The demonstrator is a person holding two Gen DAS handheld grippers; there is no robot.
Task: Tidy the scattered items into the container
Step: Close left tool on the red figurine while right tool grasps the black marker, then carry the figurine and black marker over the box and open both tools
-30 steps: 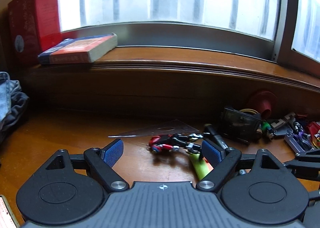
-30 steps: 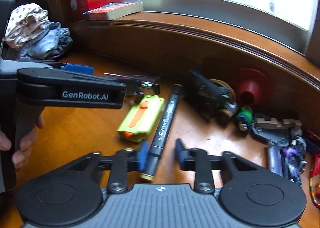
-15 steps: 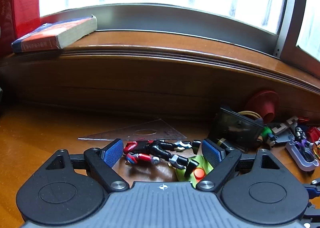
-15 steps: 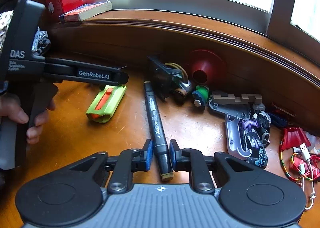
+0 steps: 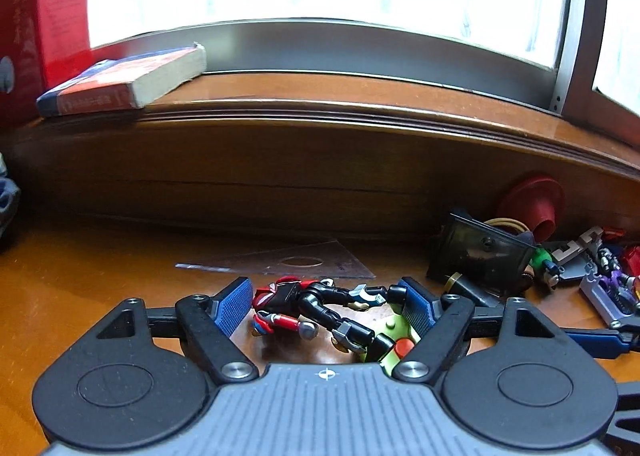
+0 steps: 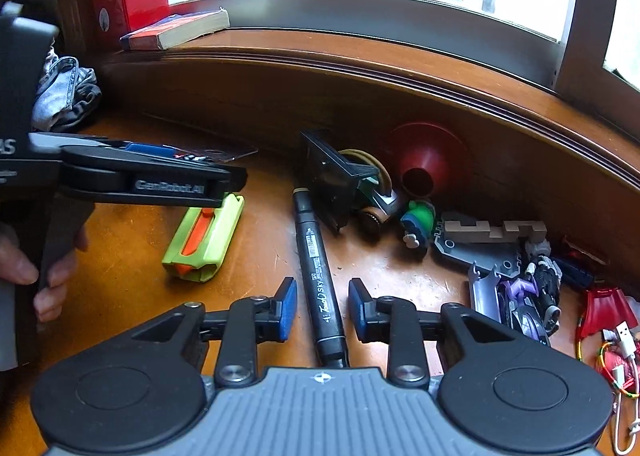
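Observation:
A red and black toy figure (image 5: 296, 306) lies on the wooden table between the blue pads of my left gripper (image 5: 326, 306), which is open around it without touching. A lime-green and orange toy (image 5: 394, 336) lies just behind its right finger, also visible in the right wrist view (image 6: 206, 240). My right gripper (image 6: 323, 308) is open, with a black marker (image 6: 318, 268) lying on the table between its fingers and a small gap on each side. A dark box (image 6: 330, 180) lies tipped over at the back.
A clear triangle ruler (image 5: 288, 262) lies beyond the figure. A red funnel (image 6: 424, 158), a toy car (image 6: 378, 204), a grey and purple toy (image 6: 516, 296) and cables (image 6: 612, 356) crowd the right. A book (image 5: 128, 84) and a red box (image 5: 40, 16) rest on the sill. A hand (image 6: 52, 276) holds the left gripper (image 6: 160, 184).
The right gripper's fingers closed in on the marker half a second ago and have now spread apart. The left gripper has come lower and closer around the toy figure.

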